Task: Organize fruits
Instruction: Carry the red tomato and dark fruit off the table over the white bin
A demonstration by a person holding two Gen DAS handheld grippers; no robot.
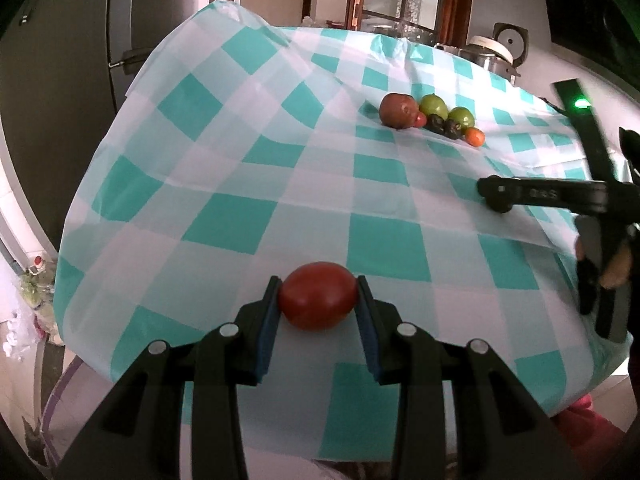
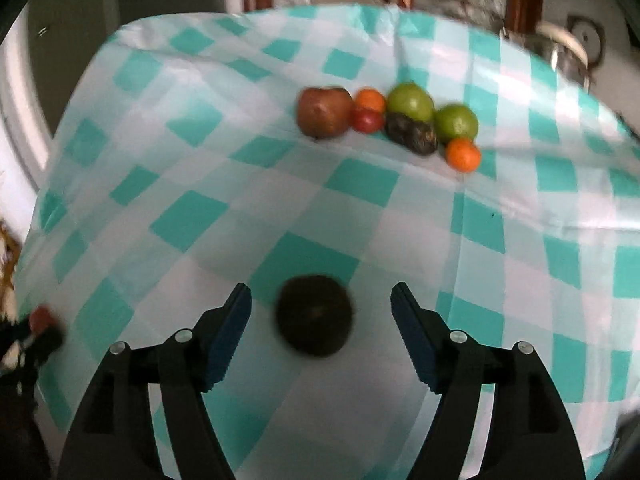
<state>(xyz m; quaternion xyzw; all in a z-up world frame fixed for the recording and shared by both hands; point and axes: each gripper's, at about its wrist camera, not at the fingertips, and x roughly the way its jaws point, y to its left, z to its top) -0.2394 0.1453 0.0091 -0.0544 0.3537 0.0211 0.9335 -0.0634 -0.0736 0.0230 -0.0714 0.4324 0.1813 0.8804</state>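
Observation:
My left gripper (image 1: 318,304) is shut on a red tomato (image 1: 317,301), low over the checked tablecloth (image 1: 240,184). My right gripper (image 2: 321,312) is open, and a dark round fruit (image 2: 315,314) lies between its blue pads (image 2: 230,334) with a gap on both sides. A cluster of fruit sits further back: a brownish-red apple (image 2: 325,111), a small red tomato (image 2: 367,120), two oranges (image 2: 463,154), two green fruits (image 2: 410,101) and a dark wrinkled one (image 2: 412,133). In the left wrist view the cluster (image 1: 430,118) lies at the back right and the right gripper (image 1: 500,196) reaches in from the right edge.
The tablecloth falls away at the left and near edges. Cookers (image 1: 496,50) stand beyond the table's far right corner. A dark cabinet (image 1: 60,80) rises at the left, with bags (image 1: 24,312) on the floor beside it.

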